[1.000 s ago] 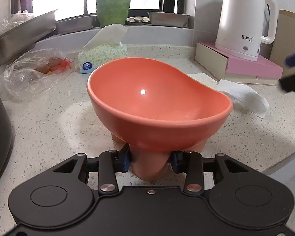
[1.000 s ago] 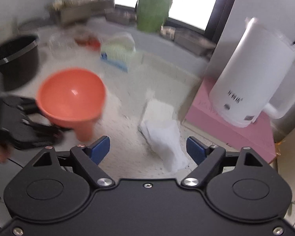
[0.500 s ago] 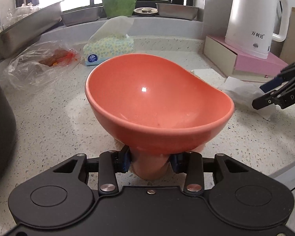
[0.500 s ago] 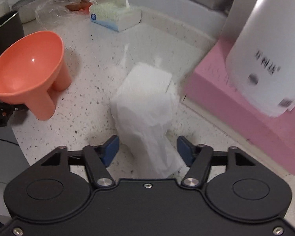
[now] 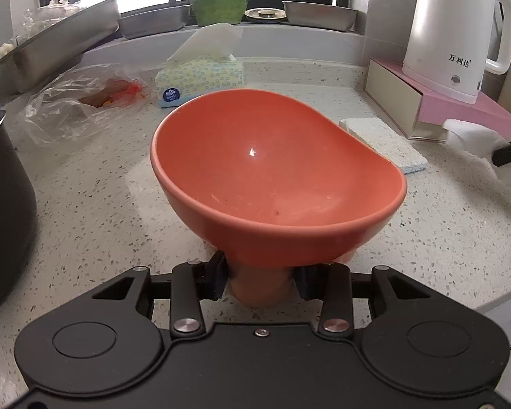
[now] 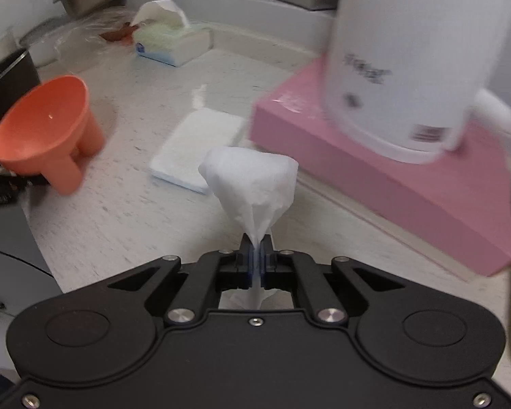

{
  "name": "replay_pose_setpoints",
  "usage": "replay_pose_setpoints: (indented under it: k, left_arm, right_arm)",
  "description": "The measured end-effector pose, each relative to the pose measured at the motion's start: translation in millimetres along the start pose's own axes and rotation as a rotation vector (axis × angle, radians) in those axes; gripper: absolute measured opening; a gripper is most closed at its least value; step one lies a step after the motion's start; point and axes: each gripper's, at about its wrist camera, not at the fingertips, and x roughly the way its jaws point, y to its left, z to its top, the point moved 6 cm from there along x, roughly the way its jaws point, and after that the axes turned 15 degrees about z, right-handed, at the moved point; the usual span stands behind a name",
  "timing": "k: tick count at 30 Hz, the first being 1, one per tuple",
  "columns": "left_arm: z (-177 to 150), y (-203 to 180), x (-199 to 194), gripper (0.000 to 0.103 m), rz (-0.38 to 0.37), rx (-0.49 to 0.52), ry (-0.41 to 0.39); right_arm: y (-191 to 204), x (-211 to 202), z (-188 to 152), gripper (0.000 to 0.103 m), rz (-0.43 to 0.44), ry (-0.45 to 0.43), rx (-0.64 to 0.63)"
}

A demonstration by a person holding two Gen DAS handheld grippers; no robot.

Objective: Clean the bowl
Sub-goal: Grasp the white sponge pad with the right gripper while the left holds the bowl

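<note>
An orange footed bowl (image 5: pixel 276 177) stands tilted on the speckled counter; small specks show on its inner wall. My left gripper (image 5: pixel 260 281) is shut on one of the bowl's legs. The bowl also shows at the left of the right wrist view (image 6: pixel 47 129). My right gripper (image 6: pixel 256 255) is shut on a crumpled white paper towel (image 6: pixel 252 179) and holds it above the counter. The towel and the right gripper's fingers show at the right edge of the left wrist view (image 5: pixel 477 139).
A flat white sponge cloth (image 6: pixel 197 146) lies on the counter between bowl and pink box (image 6: pixel 408 184). A white kettle (image 5: pixel 456 27) stands on the box. A tissue box (image 5: pixel 201 76), a plastic bag (image 5: pixel 78 102) and a dark pot (image 5: pixel 0 211) sit left.
My right gripper closed on the paper towel and lifted it off the counter, uncovering the flat white cloth. My left gripper kept hold of the bowl's leg.
</note>
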Motion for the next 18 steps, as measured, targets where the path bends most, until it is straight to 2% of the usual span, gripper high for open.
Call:
replay_pose_setpoints:
  k: [2,3,4,5,9,13,16,18]
  left_arm:
    - [0,0,0,0.038,-0.003,-0.001,-0.001]
    - [0,0,0,0.038,-0.004,-0.001,-0.003]
    - [-1,0,0,0.038,-0.005,0.000,-0.005]
    - [-1,0,0,0.038,-0.006,0.000,-0.007]
    - [-2,0,-1,0.038,-0.015,0.012,-0.014]
    - [-2,1,-1,0.038,-0.027,0.011,-0.016]
    - [-2,1,-1,0.038,-0.031,0.008,-0.017]
    - [-2,1,-2,0.038,-0.031,0.008,-0.019]
  right_arm:
    - [-3,-1,-4,0.023,-0.039,-0.008,-0.010]
    - [-3,0,-8,0.049,-0.048,0.002,-0.013]
    - [-1,-1,-10,0.082,-0.038,0.008,-0.006]
    - [1,-3,-11,0.091,-0.025,0.001,-0.007]
    - [14,-16,-5,0.094,0.003,-0.012,-0.055]
    - [31,-20,25,0.094,0.046,-0.064,-0.063]
    - [44,-12,44,0.094,0.065,-0.085,-0.063]
    - [53,8,61,0.094,0.079,-0.083,-0.076]
